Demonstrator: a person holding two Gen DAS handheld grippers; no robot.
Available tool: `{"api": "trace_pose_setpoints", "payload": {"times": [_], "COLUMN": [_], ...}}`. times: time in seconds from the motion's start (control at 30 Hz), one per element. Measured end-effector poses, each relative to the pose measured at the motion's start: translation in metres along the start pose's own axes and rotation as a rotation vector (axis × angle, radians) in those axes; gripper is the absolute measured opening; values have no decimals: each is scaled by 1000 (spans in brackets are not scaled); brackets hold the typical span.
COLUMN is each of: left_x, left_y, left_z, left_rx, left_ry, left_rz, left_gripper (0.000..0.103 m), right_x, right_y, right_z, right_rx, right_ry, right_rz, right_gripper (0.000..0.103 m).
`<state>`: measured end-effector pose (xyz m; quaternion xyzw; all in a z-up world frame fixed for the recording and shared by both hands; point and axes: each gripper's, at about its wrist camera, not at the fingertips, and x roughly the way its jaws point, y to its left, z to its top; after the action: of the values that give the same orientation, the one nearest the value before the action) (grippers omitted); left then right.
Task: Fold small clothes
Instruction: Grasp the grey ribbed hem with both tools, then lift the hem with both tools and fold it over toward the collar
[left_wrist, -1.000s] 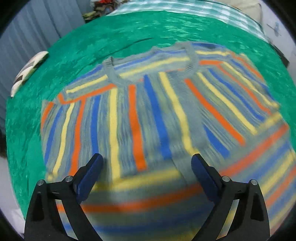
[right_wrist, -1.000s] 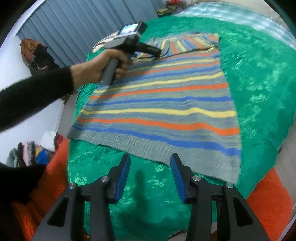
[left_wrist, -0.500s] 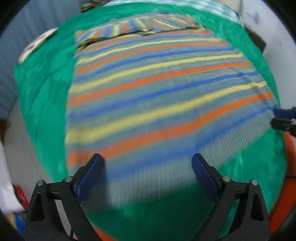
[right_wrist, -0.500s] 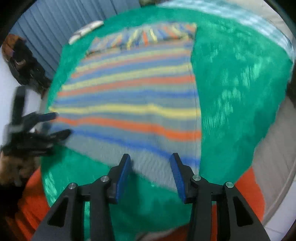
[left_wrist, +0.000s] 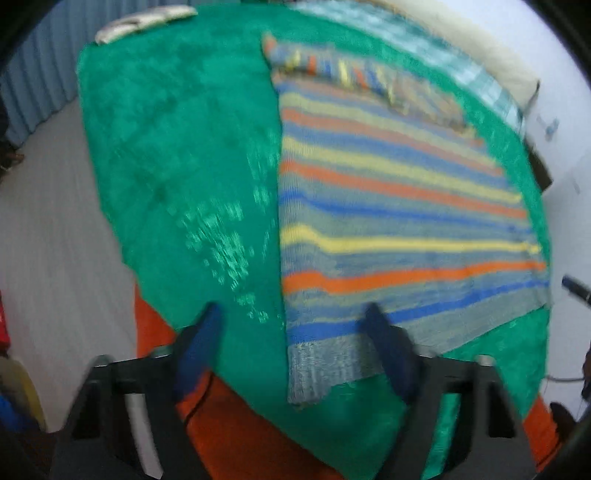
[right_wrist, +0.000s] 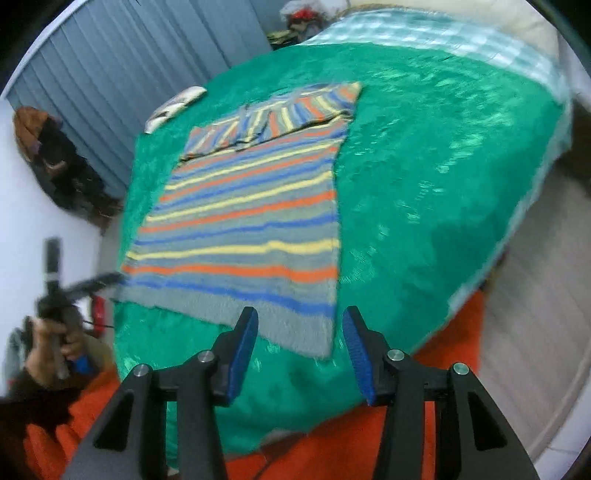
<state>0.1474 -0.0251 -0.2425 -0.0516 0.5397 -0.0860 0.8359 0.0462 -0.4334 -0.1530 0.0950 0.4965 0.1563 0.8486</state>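
Left gripper (left_wrist: 291, 325) w/ blue pads sits over the near-left corner of the striped knit sweater (right_wrist: 243, 221), grey w/ orange, yellow & blue bands, lying flat on the shiny green bedspread (right_wrist: 424, 177). Its jaws have just been closing but aren't pressing anything, hem corner lies between them. Right gripper (right_wrist: 300, 345) hangs about half open, empty, above the near-right hem corner.

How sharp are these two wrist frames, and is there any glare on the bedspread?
Left wrist: motion-smeared throughout; the striped sweater reads soft and the left gripper fingers are blurred. Right wrist: right gripper crisp, background mildly blurred, person's hand smeared. Both show pale sheen patches on the green bedspread and fisheye bending.
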Motion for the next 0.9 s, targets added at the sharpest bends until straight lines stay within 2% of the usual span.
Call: {"api": "trace_pose_setpoints", "payload": {"times": [0.07,0.1,0.13,0.17,0.2,0.27,0.33,0.4,0.53,0.57,0.7,0.9], "left_x": [1,0,-2,-4,-6,-13,-20,-31,-47,-46,-35,6], "left_y": [-7,-9,-11,-12,-13,-16,-19,-17,-1,2,7,6], "left_z": [-3,-3,-2,-3,-4,-2,3,15,64,76,145,250], "left_rx": [16,19,22,31,44,76,102,89,-44,-70,-140,-183], "left_ry": [-4,10,33,49,66,95,105,96,28,10,-84,-136], "left_rz": [20,19,15,9,1,-6,-30,-79,-214,-228,-234,-207], "left_gripper": [69,59,42,30,4,4,4,4,4,4,4,4], "right_x": [24,38,49,52,51,48,42,32,18,18,28,69], "right_y": [-3,-1,0,2,3,3,-1,-6,-14,-16,-25,-46], "right_z": [3,1,-1,-3,-3,0,8,21,61,75,131,232], "right_rx": [2,0,-9,-22,-24,-15,33,69,146,159,177,187], "right_ry": [65,122,173,181,183,210,221,189,91,63,-30,-97], "right_rz": [49,48,23,-7,-7,11,94,141,232,242,224,201], "right_gripper": [48,48,48,48,45,6,6,6,6,6,6,6]}}
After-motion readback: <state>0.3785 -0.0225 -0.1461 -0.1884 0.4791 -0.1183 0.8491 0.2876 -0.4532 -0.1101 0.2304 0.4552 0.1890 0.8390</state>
